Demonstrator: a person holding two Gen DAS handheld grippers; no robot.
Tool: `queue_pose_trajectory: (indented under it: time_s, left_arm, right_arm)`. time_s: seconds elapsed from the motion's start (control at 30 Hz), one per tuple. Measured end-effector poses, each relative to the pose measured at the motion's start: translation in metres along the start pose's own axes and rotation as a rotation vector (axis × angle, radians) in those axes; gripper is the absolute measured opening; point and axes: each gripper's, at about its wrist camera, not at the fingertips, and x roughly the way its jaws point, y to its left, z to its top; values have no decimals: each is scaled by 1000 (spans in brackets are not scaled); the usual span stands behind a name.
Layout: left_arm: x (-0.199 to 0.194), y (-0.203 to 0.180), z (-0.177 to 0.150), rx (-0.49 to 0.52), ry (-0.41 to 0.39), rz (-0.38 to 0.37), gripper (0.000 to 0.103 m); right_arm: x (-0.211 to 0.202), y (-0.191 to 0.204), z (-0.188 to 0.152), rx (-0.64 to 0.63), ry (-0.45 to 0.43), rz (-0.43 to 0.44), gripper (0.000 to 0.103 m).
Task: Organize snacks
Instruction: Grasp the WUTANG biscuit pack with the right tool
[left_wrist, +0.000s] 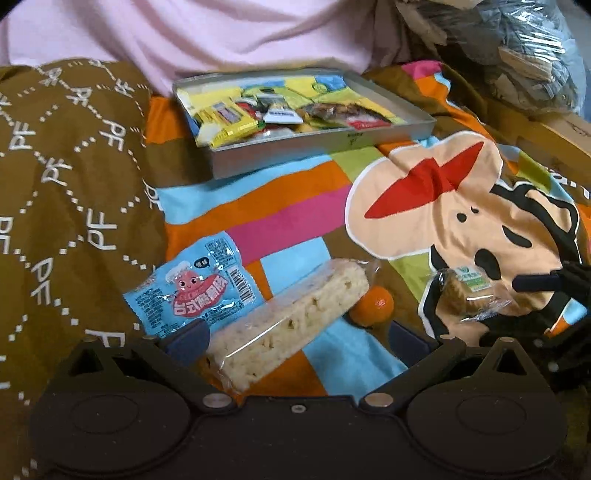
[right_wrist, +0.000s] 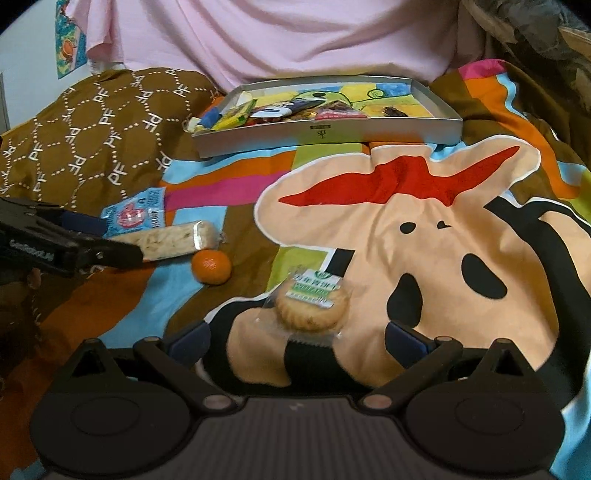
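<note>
A grey tray (left_wrist: 332, 142) at the back holds several snack packets; it also shows in the right wrist view (right_wrist: 388, 129). My left gripper (left_wrist: 295, 338) is open, its jaws either side of a pale rice bar in clear wrap (left_wrist: 291, 315). A blue sausage packet (left_wrist: 192, 288) lies left of the bar and a small orange (left_wrist: 371, 306) right of it. My right gripper (right_wrist: 297, 338) is open, with a wrapped round cookie (right_wrist: 312, 306) lying between its jaws. The same cookie shows in the left wrist view (left_wrist: 469, 295).
Everything lies on a colourful cartoon bedspread (right_wrist: 406, 229). A brown patterned pillow (left_wrist: 66, 177) rises on the left. Pink fabric (right_wrist: 277, 37) hangs behind the tray. A plastic-wrapped bundle (left_wrist: 524, 48) and a cardboard box (left_wrist: 554, 136) sit at the back right.
</note>
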Motion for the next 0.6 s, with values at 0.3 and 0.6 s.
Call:
queue_pose_trajectory:
  time_s: [0.3, 0.6]
  left_arm:
    - [24, 24, 12, -47, 60, -30, 102]
    - [38, 25, 8, -54, 172, -183, 95]
  right_arm:
    - [26, -9, 9, 38, 41, 3, 99]
    - [38, -5, 12, 38, 38, 16, 86]
